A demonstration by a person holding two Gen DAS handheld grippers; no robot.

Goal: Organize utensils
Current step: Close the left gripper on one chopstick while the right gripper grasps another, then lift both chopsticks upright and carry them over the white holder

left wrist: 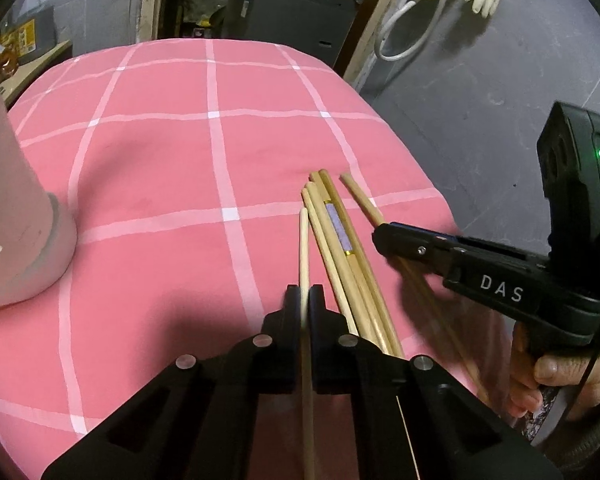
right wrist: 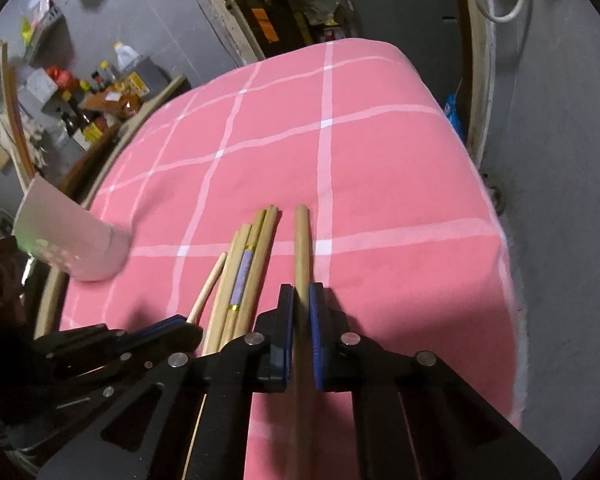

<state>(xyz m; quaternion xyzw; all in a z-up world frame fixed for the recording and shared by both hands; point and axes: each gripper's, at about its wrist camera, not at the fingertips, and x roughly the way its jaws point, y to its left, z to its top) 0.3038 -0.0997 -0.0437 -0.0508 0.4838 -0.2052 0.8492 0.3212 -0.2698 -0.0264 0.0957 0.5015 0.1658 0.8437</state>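
Clamped in the left gripper is 1 thin chopstick; the right gripper pinches 1 thicker chopstick. Between them about 5 chopsticks lie bundled on the pink checked cloth, 1 white cup standing nearby.

Chopsticks: pale wood, loose bundle flat on cloth, one with purple label. Two apart from bundle, one each side. White holder upright, far left of bundle.
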